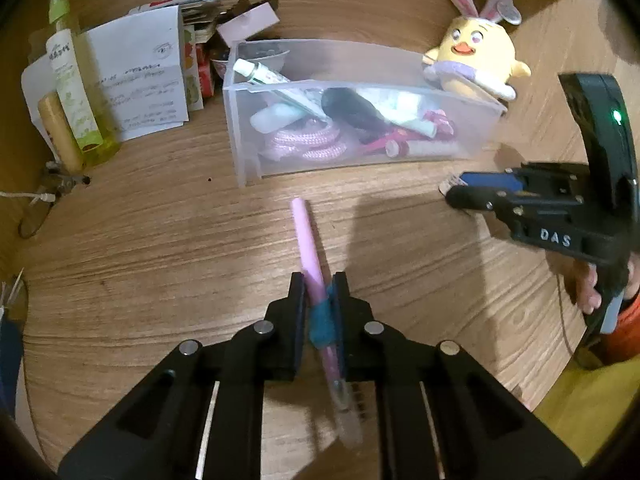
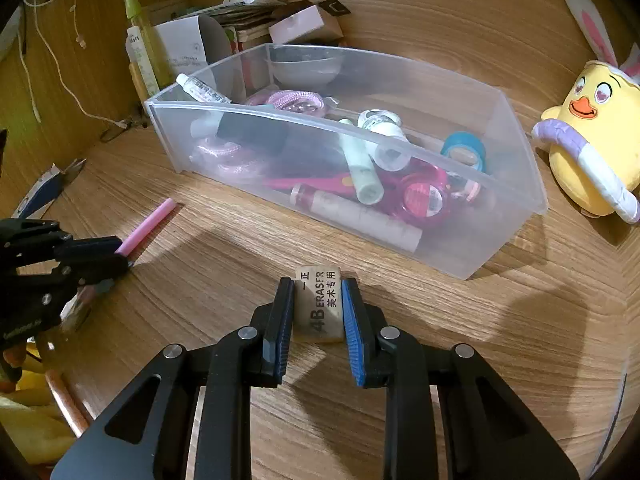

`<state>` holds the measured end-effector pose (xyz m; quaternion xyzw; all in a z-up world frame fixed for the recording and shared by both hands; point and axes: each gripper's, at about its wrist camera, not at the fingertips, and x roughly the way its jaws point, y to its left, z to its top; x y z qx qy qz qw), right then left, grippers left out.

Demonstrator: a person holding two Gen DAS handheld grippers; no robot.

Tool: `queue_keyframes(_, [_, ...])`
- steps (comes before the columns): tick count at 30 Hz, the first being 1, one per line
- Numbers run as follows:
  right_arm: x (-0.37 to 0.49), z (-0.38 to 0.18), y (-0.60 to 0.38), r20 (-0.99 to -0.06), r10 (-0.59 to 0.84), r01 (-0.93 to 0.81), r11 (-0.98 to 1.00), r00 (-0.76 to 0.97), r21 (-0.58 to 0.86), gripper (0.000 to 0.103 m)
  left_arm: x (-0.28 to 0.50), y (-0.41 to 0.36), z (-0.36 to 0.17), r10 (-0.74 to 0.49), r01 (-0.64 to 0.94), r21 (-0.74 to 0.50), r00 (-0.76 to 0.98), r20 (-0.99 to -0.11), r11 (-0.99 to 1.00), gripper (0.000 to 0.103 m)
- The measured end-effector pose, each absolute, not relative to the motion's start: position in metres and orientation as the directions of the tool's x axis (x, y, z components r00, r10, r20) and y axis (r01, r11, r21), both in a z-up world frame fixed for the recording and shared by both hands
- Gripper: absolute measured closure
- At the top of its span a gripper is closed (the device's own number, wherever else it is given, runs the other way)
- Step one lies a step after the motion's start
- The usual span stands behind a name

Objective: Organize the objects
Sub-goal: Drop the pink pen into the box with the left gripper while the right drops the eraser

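Note:
A pink pen [image 1: 306,240] lies across the wooden desk, and my left gripper [image 1: 319,280] is shut on it near its blue grip, low in the left wrist view. The right wrist view shows the same pen [image 2: 148,226] sticking out of that gripper [image 2: 120,256] at far left. A beige eraser [image 2: 320,308] printed "4B ERASER" sits on the desk between the blue pads of my right gripper [image 2: 318,284], which press on both its sides. Just behind stands a clear plastic bin [image 2: 500,248] holding tubes, tape rolls, pink cord and scissors.
A yellow chick plush [image 2: 592,140] with bunny ears stands right of the bin [image 1: 248,152]. A green bottle [image 1: 72,80], folded papers [image 1: 136,72] and small boxes crowd the back left corner. A white cable [image 2: 60,72] hangs at the left wall.

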<state>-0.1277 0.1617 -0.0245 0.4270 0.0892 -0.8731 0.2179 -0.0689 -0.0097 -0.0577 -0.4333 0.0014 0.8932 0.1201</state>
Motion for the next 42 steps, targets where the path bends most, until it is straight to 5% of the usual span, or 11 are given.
queue_keyframes(24, [-0.134, 0.071, 0.213, -0.600, -0.335, 0.357, -0.930, -0.726, 0.088, 0.081, -0.093, -0.033, 0.040, 0.305, -0.221, -0.215, -0.774, -0.555, -0.951, 0.093])
queue_keyframes(42, [-0.199, 0.028, 0.183, -0.699, -0.338, 0.374, -0.921, -0.630, 0.109, 0.081, -0.184, -0.001, 0.018, 0.310, -0.227, -0.212, -0.682, -0.662, -0.951, 0.093])
